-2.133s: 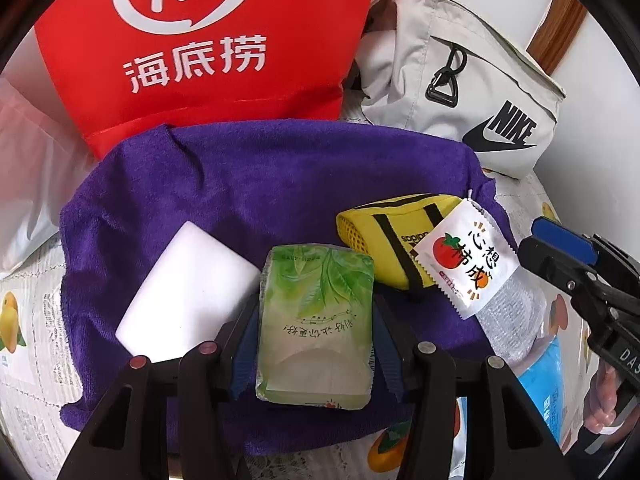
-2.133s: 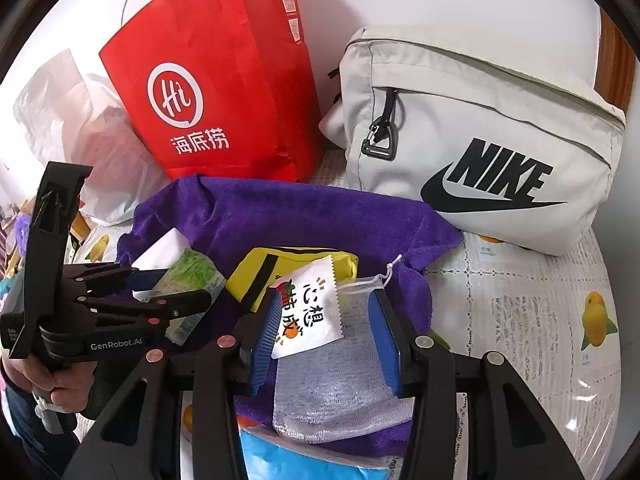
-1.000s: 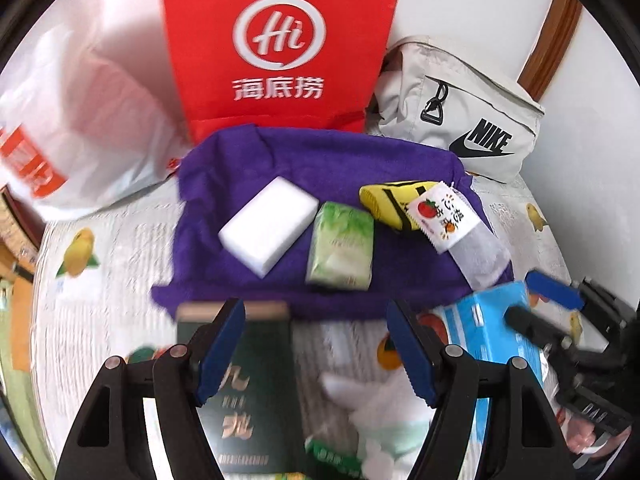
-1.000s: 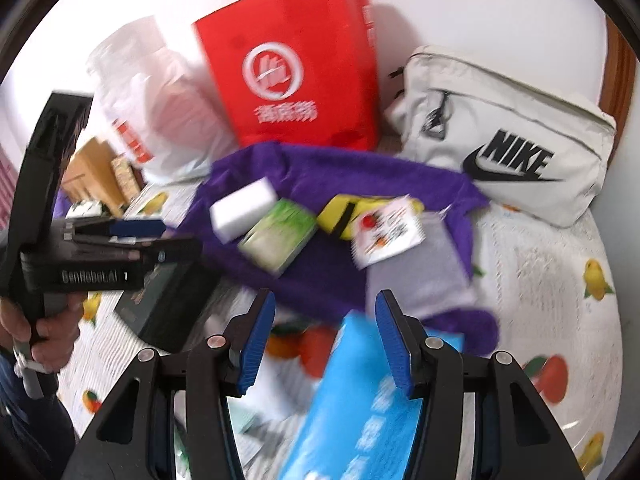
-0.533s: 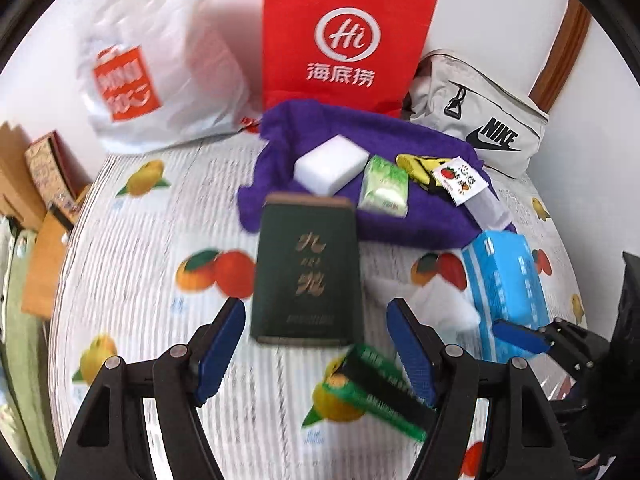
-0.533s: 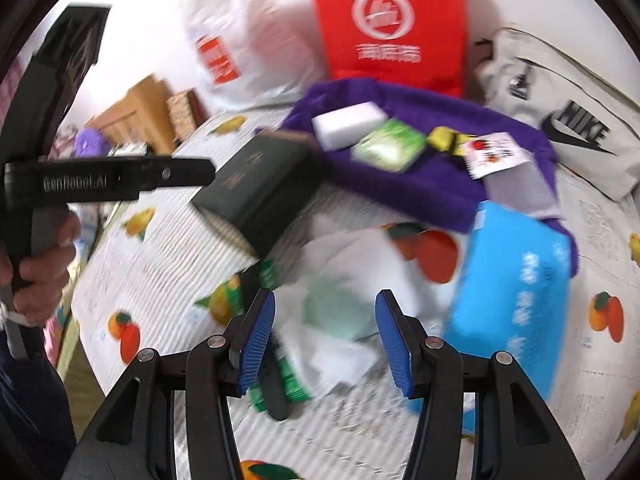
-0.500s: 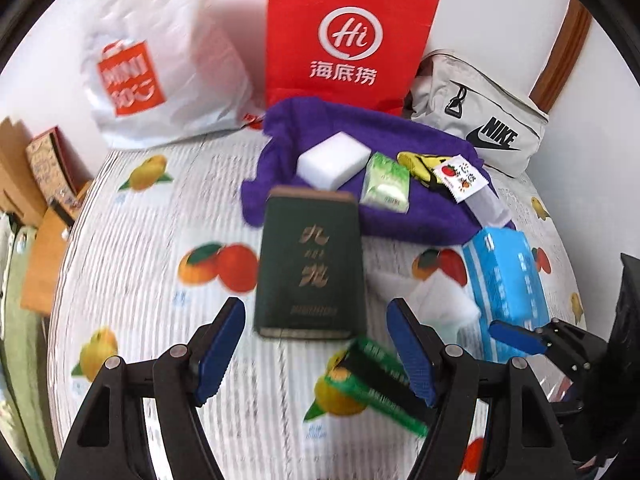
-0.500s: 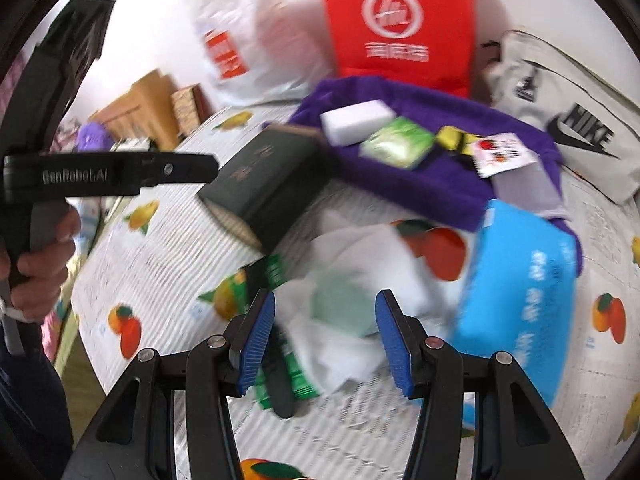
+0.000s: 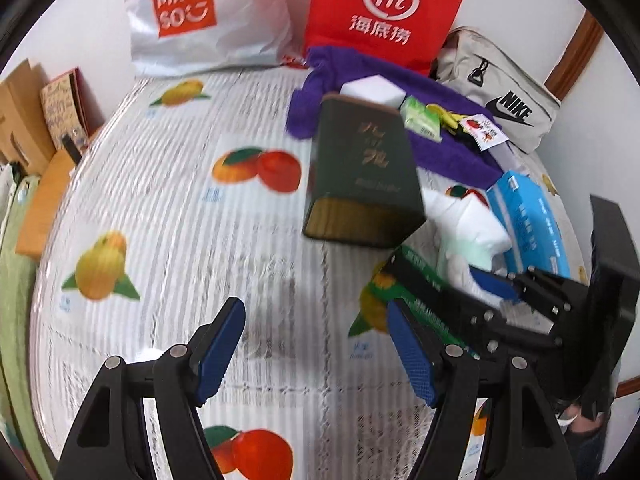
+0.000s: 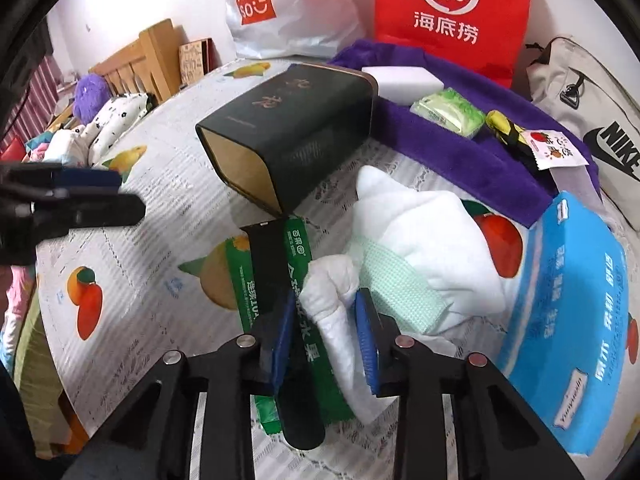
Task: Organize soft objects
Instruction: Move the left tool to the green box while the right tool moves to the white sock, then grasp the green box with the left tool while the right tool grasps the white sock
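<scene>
The right gripper (image 10: pixel 326 340) has its blue pads closed on a twisted corner of the white towel (image 10: pixel 424 240), which lies crumpled on the fruit-print tablecloth (image 10: pixel 160 184) with a pale green waffle patch showing in its folds. Just left of the pinched corner a green packet (image 10: pixel 272 280) with a black band lies flat, partly under the left finger. A dark green box (image 10: pixel 296 128) lies on its side beyond the towel, its gold end facing the camera. A blue tissue pack (image 10: pixel 568 312) lies against the towel's right edge.

Behind them a purple towel (image 10: pixel 460 140) carries a white sponge (image 10: pixel 404 82), a green wipes pack (image 10: pixel 448 112), a small yellow pouch (image 10: pixel 504 124) and a mesh sachet with a tomato label (image 10: pixel 554 152). A red Haidilao bag (image 10: pixel 452 12), a white Miniso bag (image 10: pixel 280 4) and a grey Nike bag (image 10: pixel 592 120) stand along the wall.

The left gripper (image 9: pixel 316 356) hangs over bare tablecloth with jaws wide apart and empty. In the left wrist view the picture is motion-blurred, and the right gripper's body hides the grasp point.
</scene>
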A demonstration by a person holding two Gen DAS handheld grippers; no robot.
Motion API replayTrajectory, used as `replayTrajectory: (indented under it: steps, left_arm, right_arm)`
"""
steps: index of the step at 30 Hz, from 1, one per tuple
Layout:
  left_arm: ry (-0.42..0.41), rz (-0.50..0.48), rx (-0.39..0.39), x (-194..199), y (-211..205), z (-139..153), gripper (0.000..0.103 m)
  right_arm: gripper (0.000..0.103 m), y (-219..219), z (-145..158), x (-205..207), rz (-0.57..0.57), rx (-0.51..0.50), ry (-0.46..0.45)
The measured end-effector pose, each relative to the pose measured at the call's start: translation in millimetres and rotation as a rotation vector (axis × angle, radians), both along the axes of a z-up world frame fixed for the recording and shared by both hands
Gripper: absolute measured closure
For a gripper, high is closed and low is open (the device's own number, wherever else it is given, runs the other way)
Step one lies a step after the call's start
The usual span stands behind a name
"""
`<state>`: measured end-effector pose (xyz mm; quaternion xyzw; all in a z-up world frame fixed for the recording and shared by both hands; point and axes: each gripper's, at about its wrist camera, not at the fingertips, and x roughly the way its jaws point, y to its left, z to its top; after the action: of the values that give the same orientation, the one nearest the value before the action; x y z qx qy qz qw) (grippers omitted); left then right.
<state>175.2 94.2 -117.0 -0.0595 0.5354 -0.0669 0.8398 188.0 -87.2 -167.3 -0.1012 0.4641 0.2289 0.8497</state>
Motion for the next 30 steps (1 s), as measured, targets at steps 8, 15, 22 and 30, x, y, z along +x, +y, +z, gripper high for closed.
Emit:
replayTrajectory:
  steps: [8,15,22,30]
  left_arm:
    - [0.030,-0.019,-0.006,-5.7,-8.7,-13.1,0.031]
    - [0.037,-0.080,-0.045,-3.9,-42.5,-14.5,0.031]
    - [0.066,-0.120,-0.061,0.9,-83.5,-30.5,0.031]
    - [0.090,-0.155,0.007,4.0,-116.7,-39.0,0.024]
  right_arm:
    - [0.082,-7.5,6.4,-4.2,-0.014,0.028,-0.018]
    - [0.082,-31.6,52.5,-20.8,-0.061,0.091,-0.107]
    - [0.082,-67.0,73.5,-37.3,-0.134,0.102,-0.140]
    - [0.082,-115.7,75.3,-54.7,-0.244,0.135,-0.150]
